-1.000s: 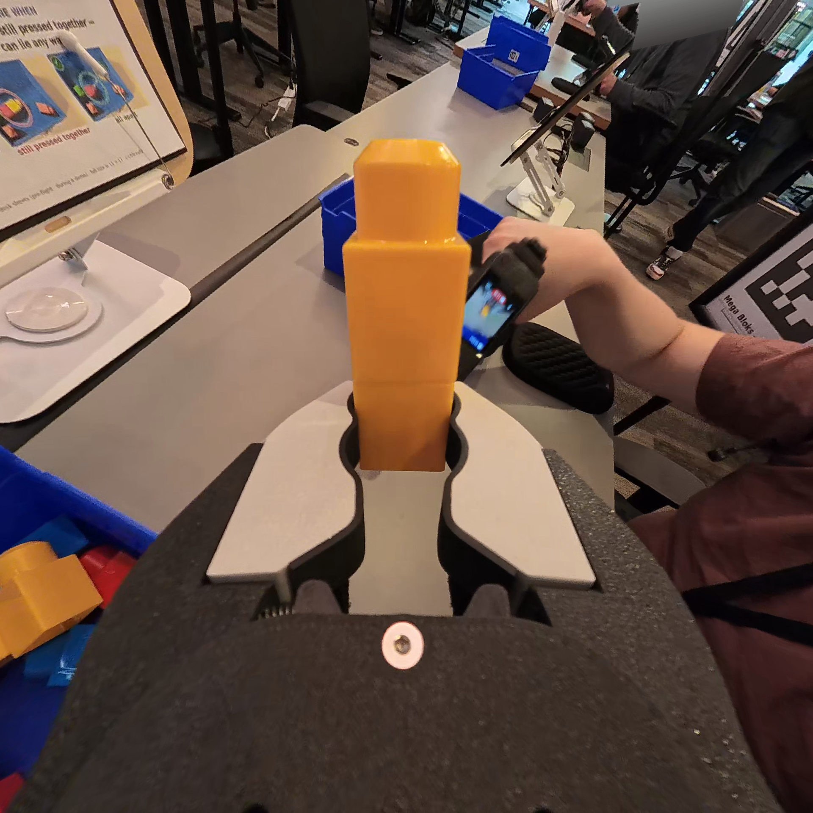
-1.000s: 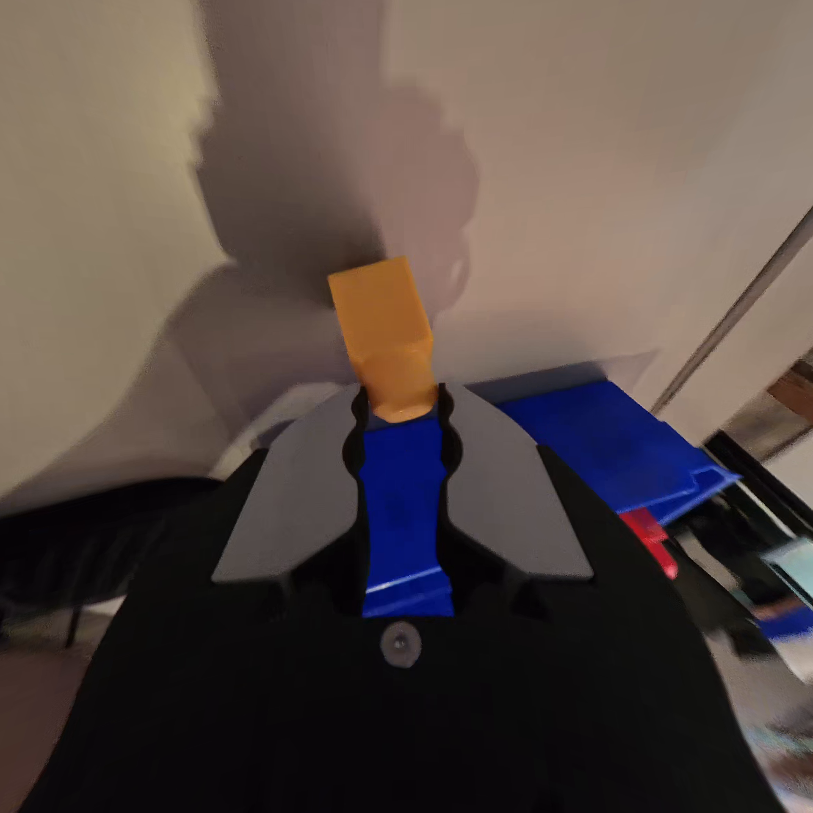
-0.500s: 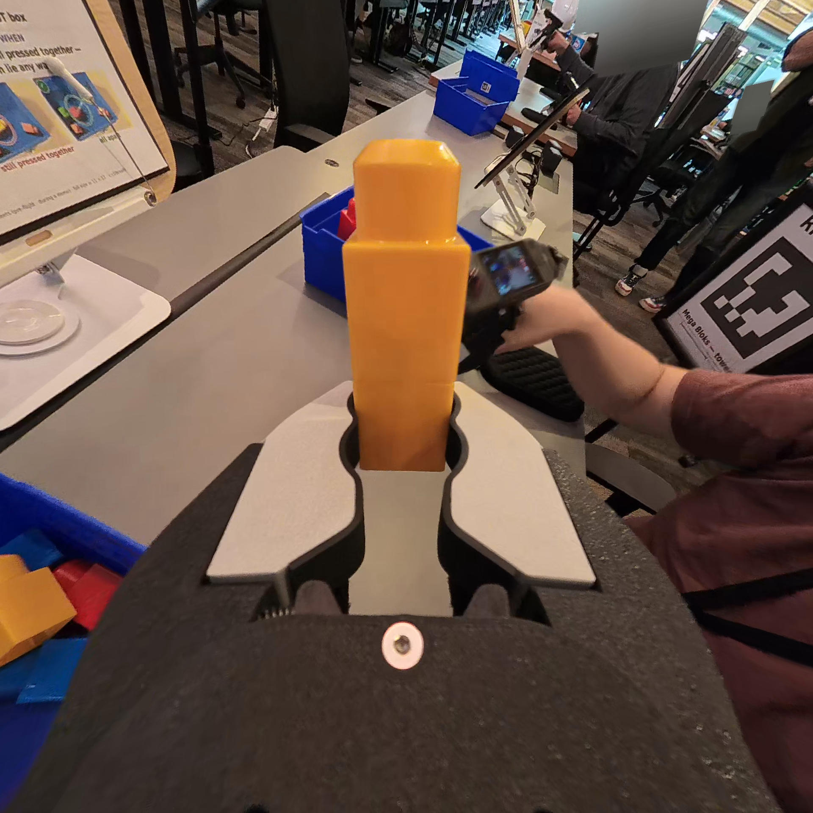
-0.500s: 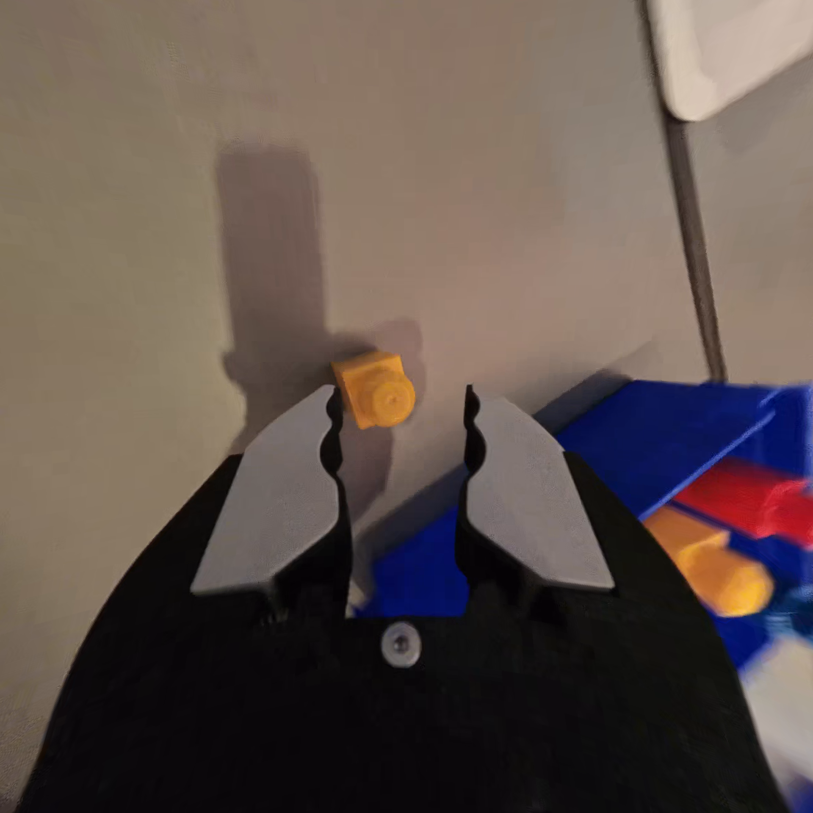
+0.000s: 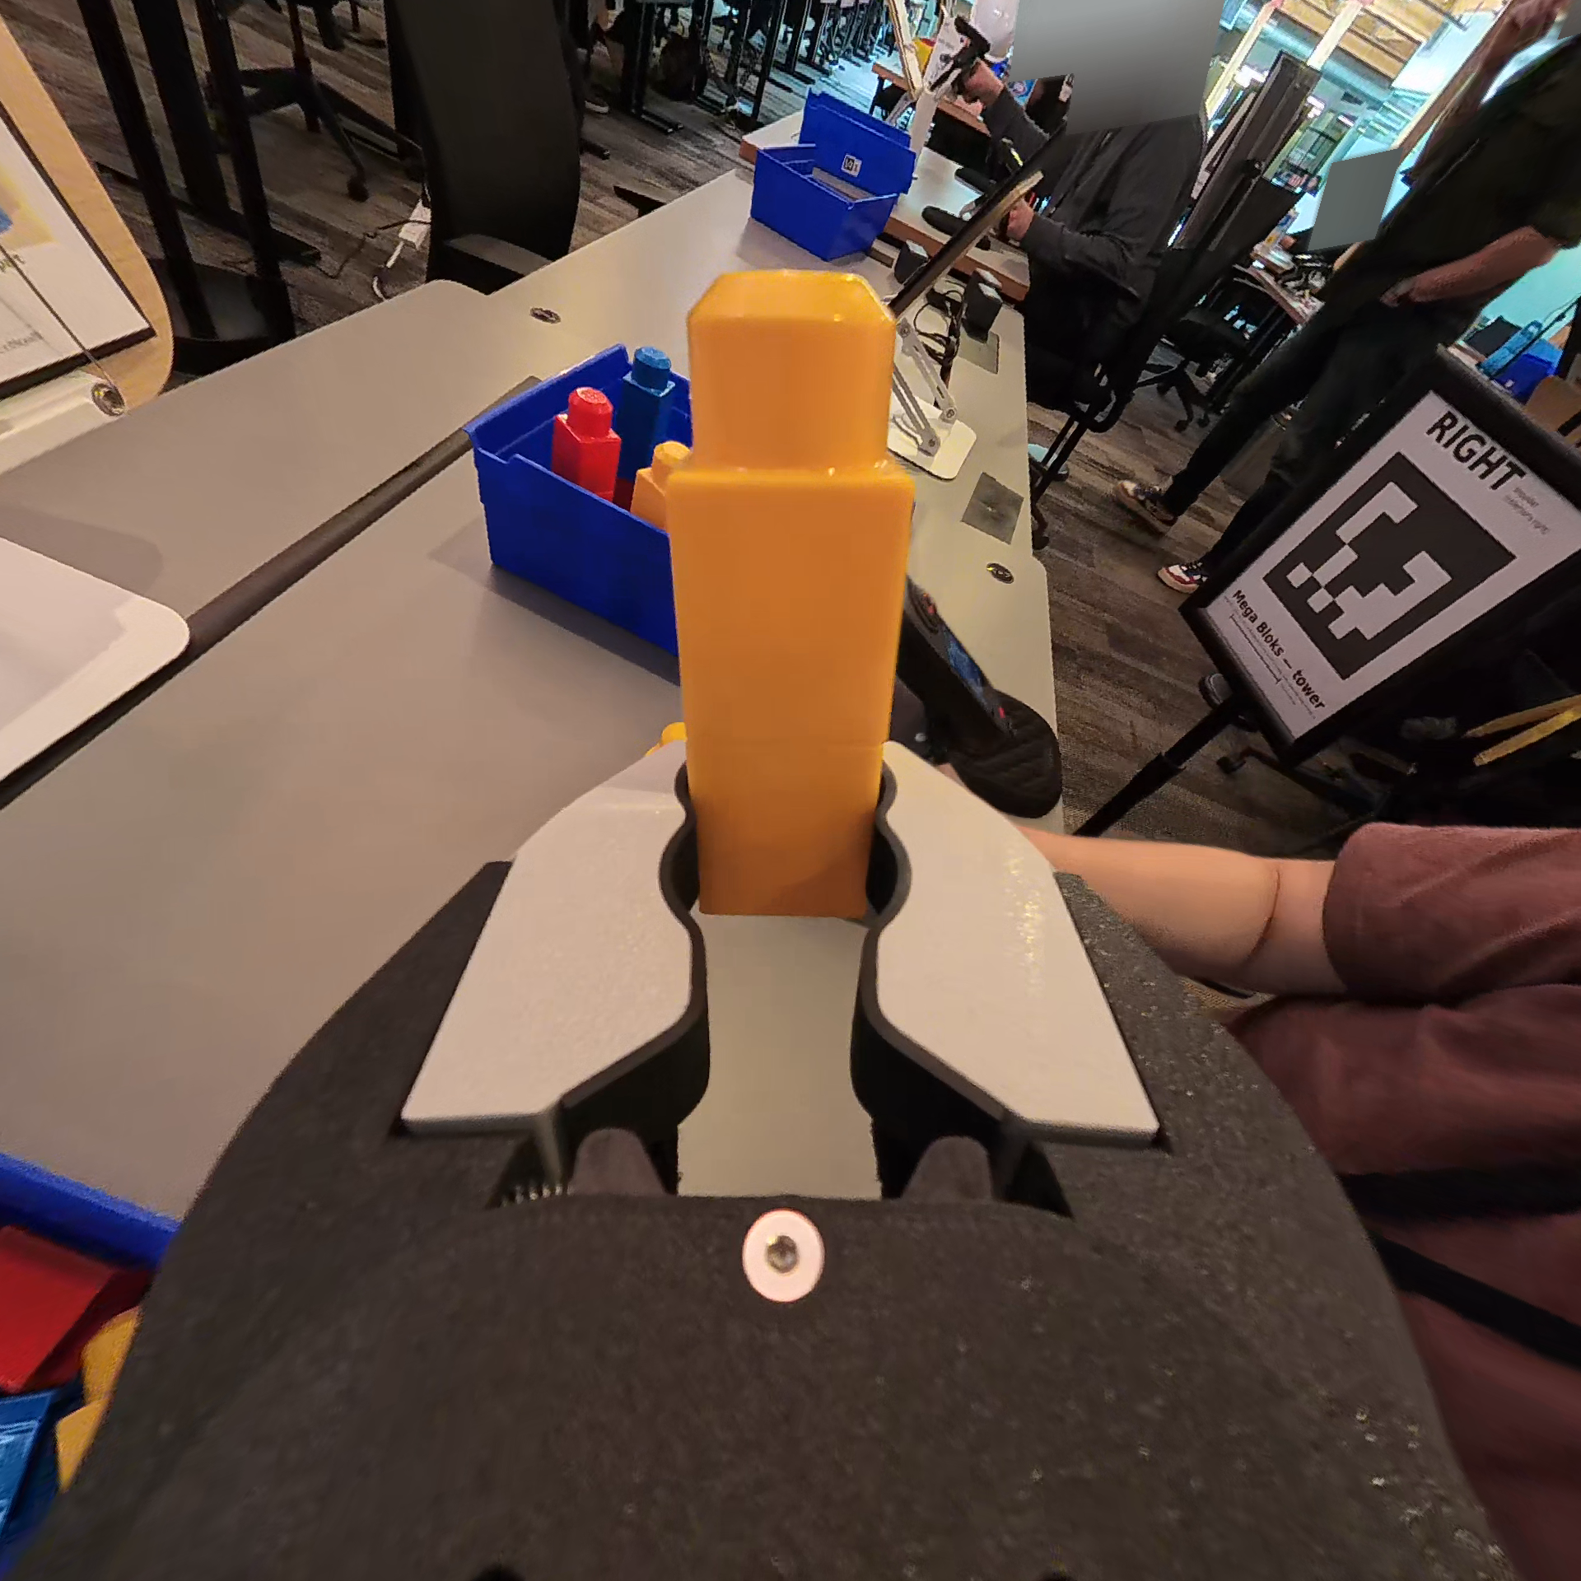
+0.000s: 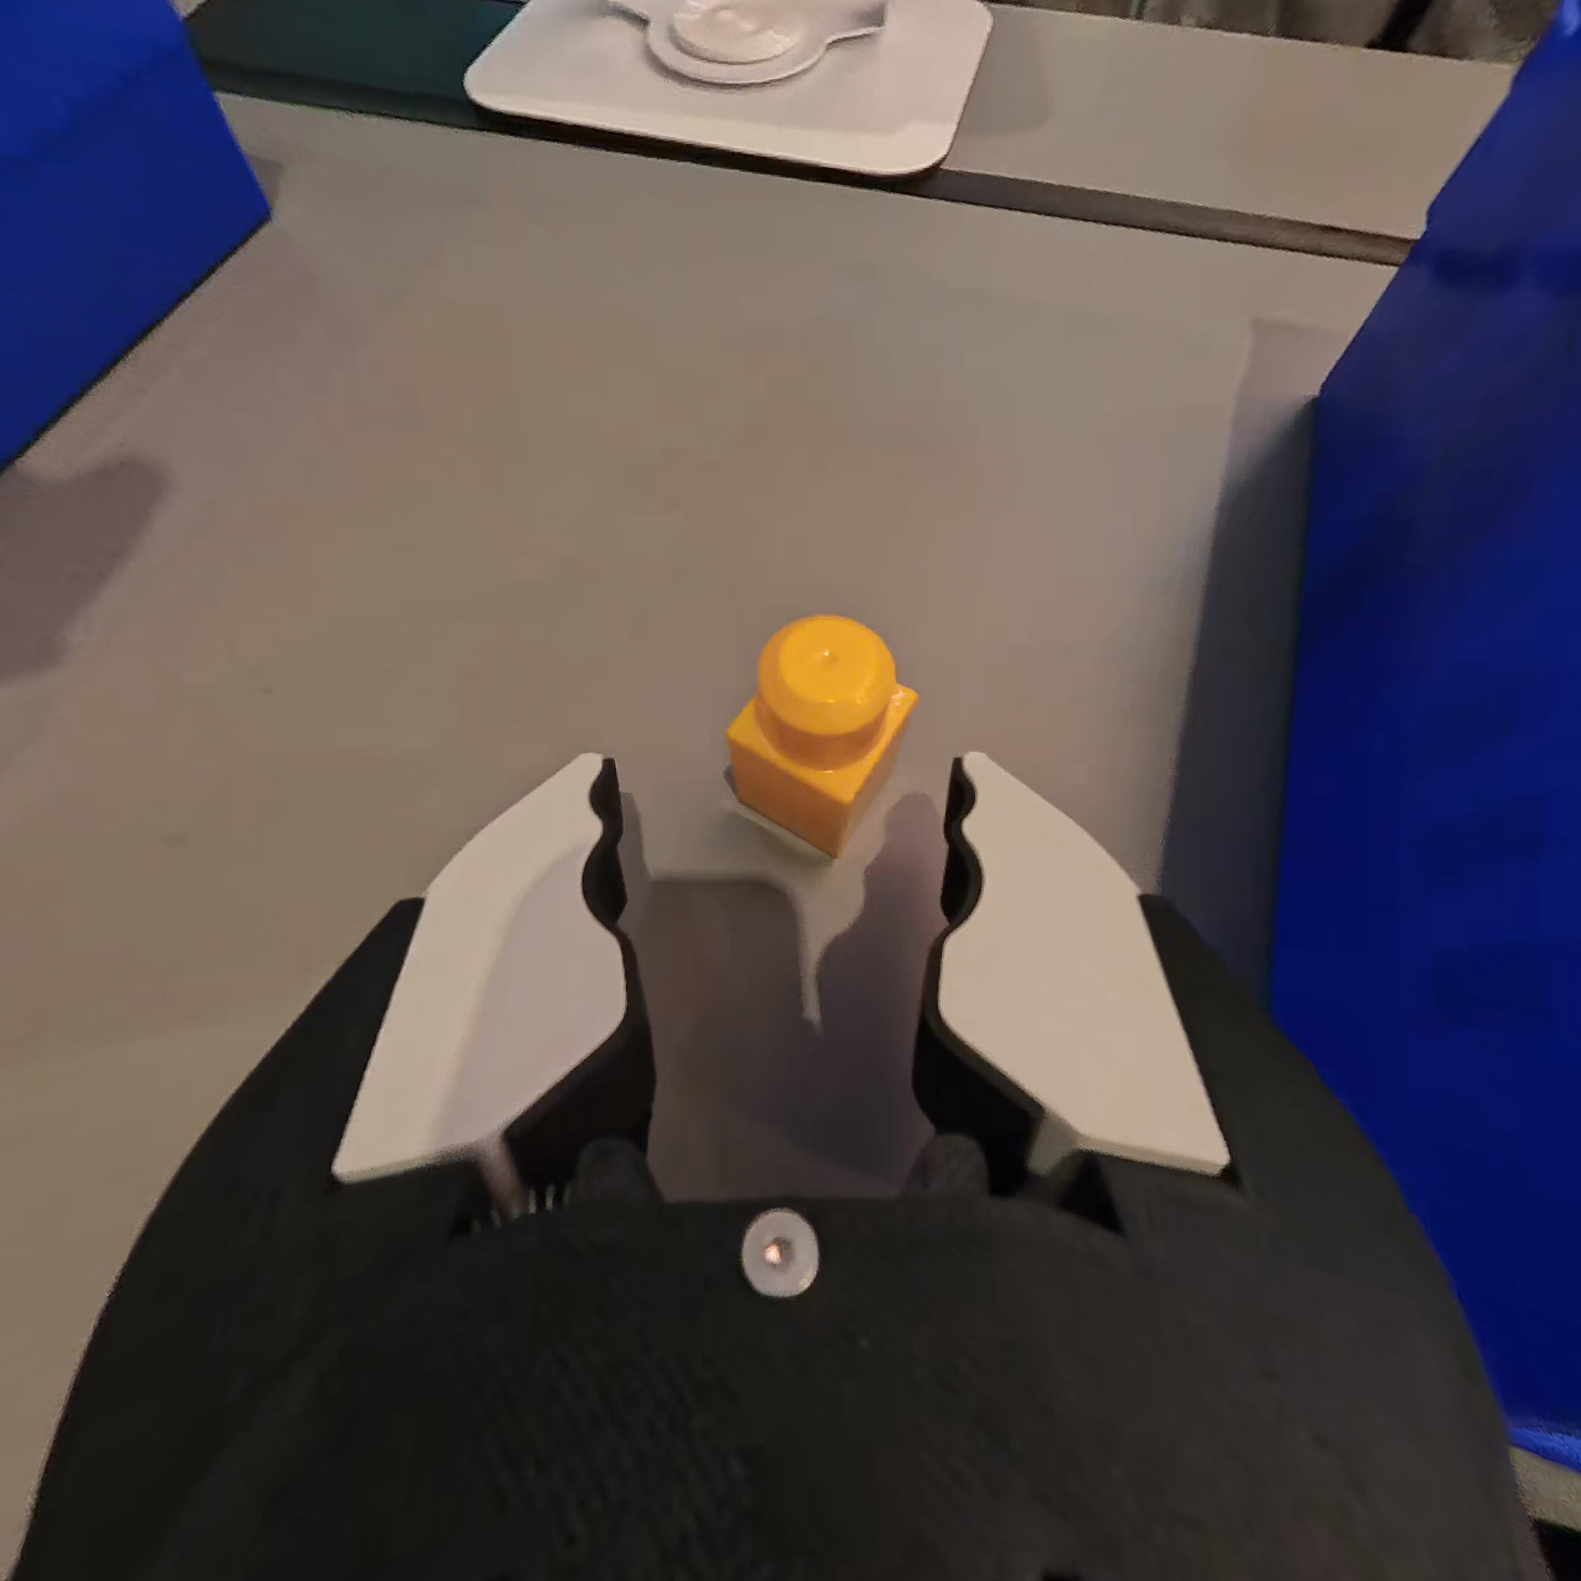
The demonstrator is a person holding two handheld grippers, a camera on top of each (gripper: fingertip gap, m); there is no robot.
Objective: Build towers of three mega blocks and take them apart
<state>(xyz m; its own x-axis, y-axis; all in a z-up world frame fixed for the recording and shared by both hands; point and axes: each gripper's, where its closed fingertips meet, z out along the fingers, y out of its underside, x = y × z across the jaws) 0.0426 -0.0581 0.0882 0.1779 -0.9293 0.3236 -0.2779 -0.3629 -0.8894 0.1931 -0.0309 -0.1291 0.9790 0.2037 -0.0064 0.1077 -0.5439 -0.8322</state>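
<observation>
In the left wrist view my left gripper (image 5: 783,834) is shut on the lower block of an orange stack of two mega blocks (image 5: 787,599), held upright above the grey table (image 5: 299,770). In the right wrist view my right gripper (image 6: 780,813) is open and empty. It hangs over a single orange block (image 6: 817,736) that stands stud up on the table (image 6: 599,428), just beyond the fingertips; the pads do not touch it. A sliver of that block (image 5: 672,734) shows in the left view beside the left finger.
A blue bin (image 5: 573,522) with red, blue and orange blocks stands behind the stack. Another blue bin (image 5: 51,1215) with blocks is at the near left. Blue bin walls (image 6: 1437,599) flank the right gripper. A white stand base (image 6: 727,94) lies at the back. A person's arm (image 5: 1198,907) is at right. About 25 cm separates my left fingertips from my right.
My right gripper let go of the orange block, opened wide and swung over it; the block now stands on the table. My left gripper kept its hold on the orange stack.
</observation>
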